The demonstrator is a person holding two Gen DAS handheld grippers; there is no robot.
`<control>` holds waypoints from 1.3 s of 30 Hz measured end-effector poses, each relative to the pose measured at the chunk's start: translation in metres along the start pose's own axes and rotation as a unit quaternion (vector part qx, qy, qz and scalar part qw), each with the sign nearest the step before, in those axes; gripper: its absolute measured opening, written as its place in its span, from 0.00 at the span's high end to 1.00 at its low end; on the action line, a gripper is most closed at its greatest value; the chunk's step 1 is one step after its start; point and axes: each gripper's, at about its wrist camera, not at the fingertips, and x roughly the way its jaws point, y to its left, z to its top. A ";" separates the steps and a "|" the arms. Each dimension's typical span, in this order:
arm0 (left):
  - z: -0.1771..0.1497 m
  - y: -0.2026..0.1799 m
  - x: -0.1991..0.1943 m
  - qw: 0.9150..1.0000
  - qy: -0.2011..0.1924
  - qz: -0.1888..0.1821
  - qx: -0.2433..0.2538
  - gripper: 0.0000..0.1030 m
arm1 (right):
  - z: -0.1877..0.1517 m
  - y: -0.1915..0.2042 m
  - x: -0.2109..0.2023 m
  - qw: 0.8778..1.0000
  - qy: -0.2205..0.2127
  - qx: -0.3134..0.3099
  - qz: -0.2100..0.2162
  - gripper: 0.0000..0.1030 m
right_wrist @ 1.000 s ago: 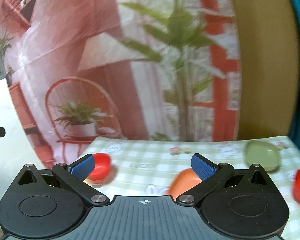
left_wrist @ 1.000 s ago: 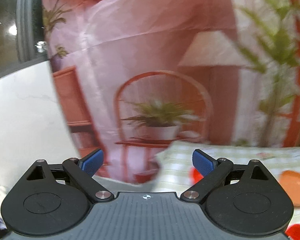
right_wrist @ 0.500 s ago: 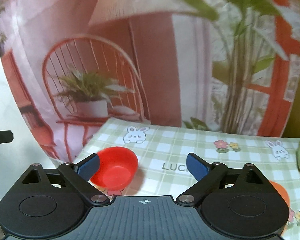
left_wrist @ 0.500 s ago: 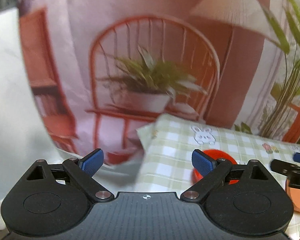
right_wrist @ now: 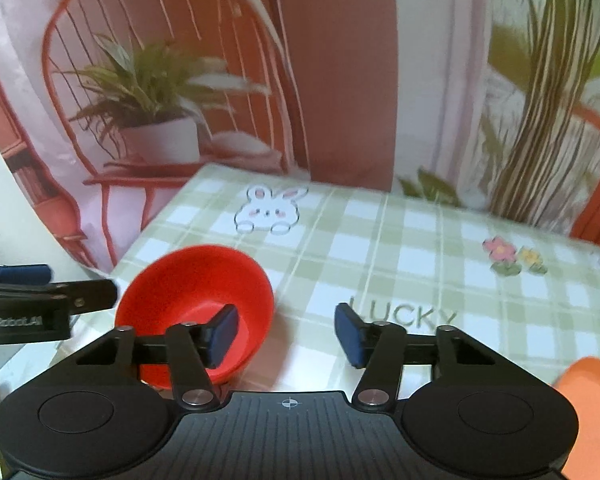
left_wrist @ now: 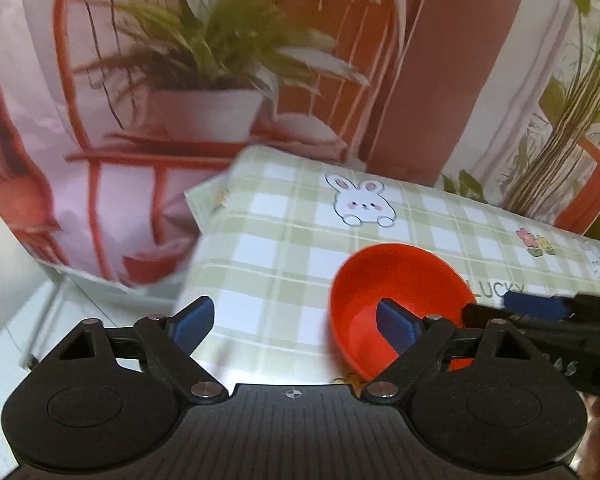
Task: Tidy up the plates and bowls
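A red bowl [left_wrist: 396, 292] stands on the green checked tablecloth [left_wrist: 284, 248] near its left corner; it also shows in the right wrist view [right_wrist: 196, 288]. My left gripper [left_wrist: 294, 326] is open and empty, its right finger over the bowl's inside. My right gripper [right_wrist: 286, 334] is open and empty, its left finger over the bowl's right side. An orange plate [right_wrist: 588, 408] lies at the right edge of the right wrist view. Each gripper shows in the other's view, the right one [left_wrist: 540, 308] and the left one [right_wrist: 24, 280].
A printed backdrop with a chair and potted plant [left_wrist: 204, 60] hangs behind the table. The table's left edge [left_wrist: 192, 264] drops off next to the bowl. The cloth shows a rabbit drawing [right_wrist: 270, 208] and the word LUCKY [right_wrist: 404, 314].
Both grippers have tipped down and moved forward toward the table. The red bowl has come in close and now sits under one finger of each gripper.
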 end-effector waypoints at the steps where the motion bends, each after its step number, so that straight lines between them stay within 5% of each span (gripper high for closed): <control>1: 0.000 0.000 0.004 1.000 0.007 -0.004 -0.006 0.18 | -0.001 0.000 0.004 1.000 0.006 0.005 0.001 0.56; 4: 0.001 -0.001 0.014 0.999 0.029 -0.009 -0.016 0.36 | -0.004 -0.003 0.013 1.000 0.020 0.021 0.009 0.62; 6: 0.001 -0.001 0.021 0.999 0.043 -0.009 -0.017 0.63 | -0.005 -0.004 0.016 0.999 0.027 0.032 0.018 0.67; 12: -0.001 0.003 0.023 0.995 0.073 -0.038 -0.049 0.91 | -0.005 -0.004 0.020 0.997 0.035 0.054 0.047 0.86; 22: -0.003 -0.016 -0.035 0.999 0.054 -0.001 -0.004 0.93 | -0.007 0.008 -0.016 0.994 0.038 0.069 0.079 0.92; 39: -0.017 -0.096 -0.176 0.997 0.009 0.059 0.041 0.92 | -0.022 -0.004 -0.157 0.990 -0.021 0.064 0.123 0.93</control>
